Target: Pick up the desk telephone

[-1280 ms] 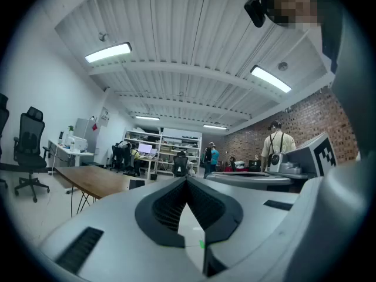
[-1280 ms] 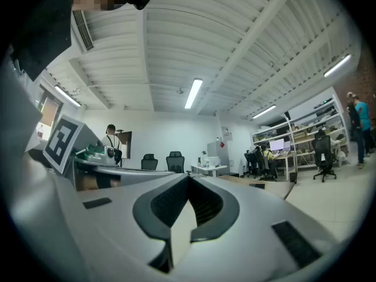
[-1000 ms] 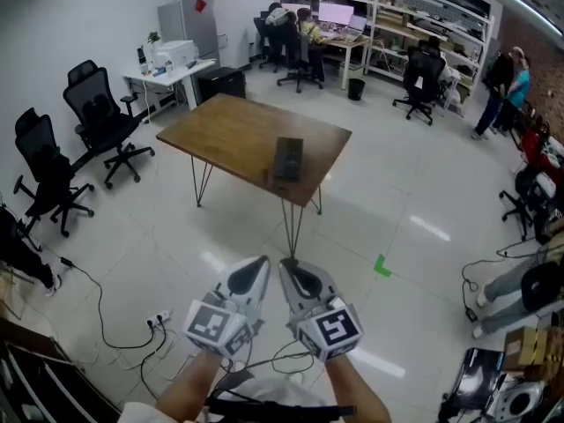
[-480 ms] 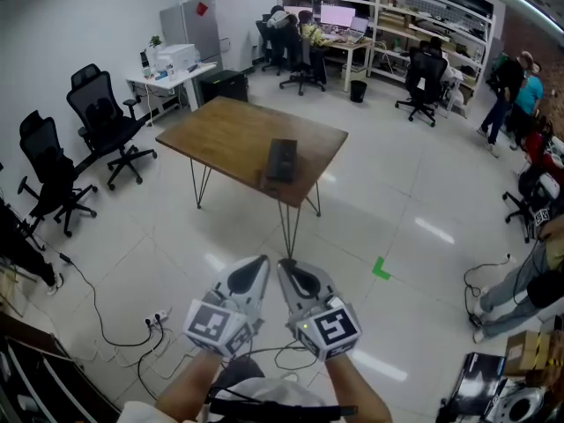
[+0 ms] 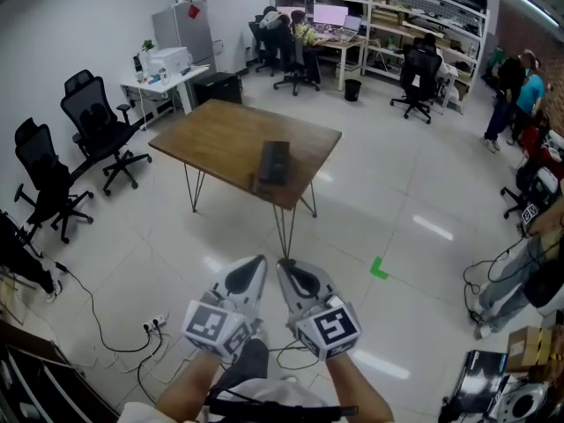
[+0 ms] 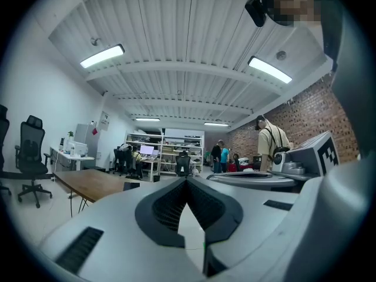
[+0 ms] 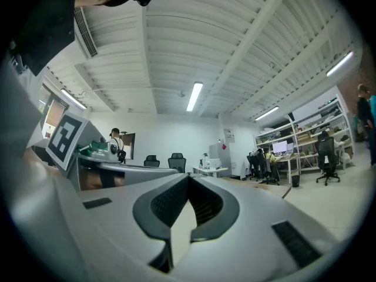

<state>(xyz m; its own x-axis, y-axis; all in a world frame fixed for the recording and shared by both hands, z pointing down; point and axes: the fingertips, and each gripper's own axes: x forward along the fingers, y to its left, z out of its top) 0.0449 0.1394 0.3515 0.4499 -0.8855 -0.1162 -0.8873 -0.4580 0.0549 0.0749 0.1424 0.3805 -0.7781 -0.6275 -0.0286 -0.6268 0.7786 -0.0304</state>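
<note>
A black desk telephone [image 5: 273, 161] lies near the front edge of a brown wooden table [image 5: 220, 135] in the middle of the room; the left gripper view shows it as a dark block [image 6: 131, 185] on the table's end. Both grippers hang side by side low in the head view, well short of the table. My left gripper [image 5: 260, 261] is shut and holds nothing; its tips meet [image 6: 187, 180]. My right gripper [image 5: 283, 263] is shut too, tips together [image 7: 188, 175], nothing between them.
Black office chairs [image 5: 97, 122] stand left of the table. A white desk with a printer [image 5: 167, 60] is at the back left. Cables and a power strip [image 5: 159, 321] lie on the floor at lower left. People work at shelving desks [image 5: 370, 25] at the back; green tape [image 5: 380, 268] marks the floor.
The table and telephone have shifted slightly left and down in the head view as I come a little closer. Both grippers keep the same place in the frame and stay shut.
</note>
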